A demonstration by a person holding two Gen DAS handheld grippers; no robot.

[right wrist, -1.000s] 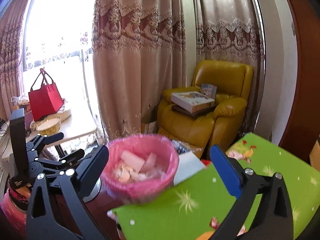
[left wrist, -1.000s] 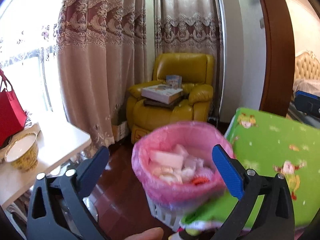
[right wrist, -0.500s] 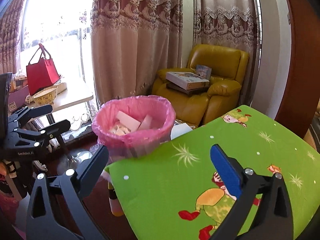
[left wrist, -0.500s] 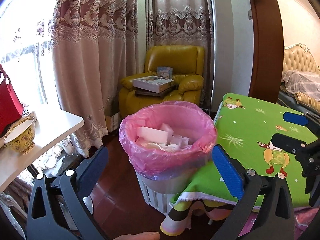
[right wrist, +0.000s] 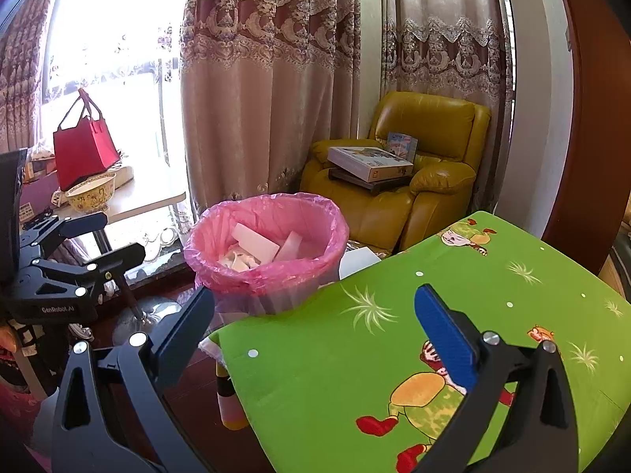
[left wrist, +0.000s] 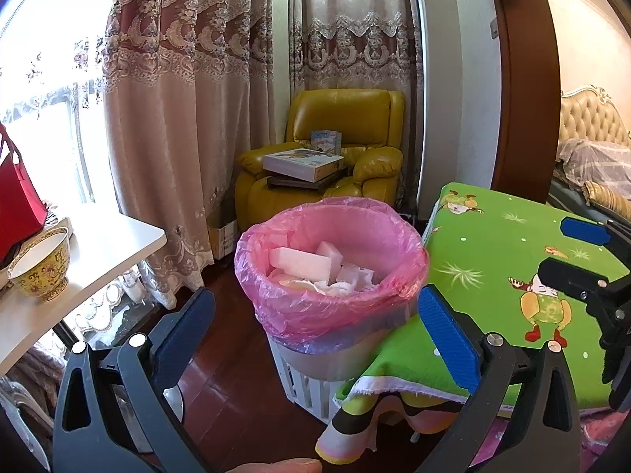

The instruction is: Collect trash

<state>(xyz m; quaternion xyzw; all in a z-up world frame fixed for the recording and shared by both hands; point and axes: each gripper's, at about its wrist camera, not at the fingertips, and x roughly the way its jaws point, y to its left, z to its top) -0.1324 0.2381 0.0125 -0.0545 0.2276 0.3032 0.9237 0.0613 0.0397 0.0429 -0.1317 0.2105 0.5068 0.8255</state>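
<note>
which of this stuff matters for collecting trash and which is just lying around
Job:
- bin with pink liner
- white scraps inside it
- left gripper, open
- right gripper, open

Lying about:
- armchair with boxes
- bowl
- red bag
- white table
- green cloth
- curtains

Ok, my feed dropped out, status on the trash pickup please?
Left claw open, empty. Right claw open, empty. Bin with pink liner holds white scraps, beside green table. Nothing blocking the bin.
</note>
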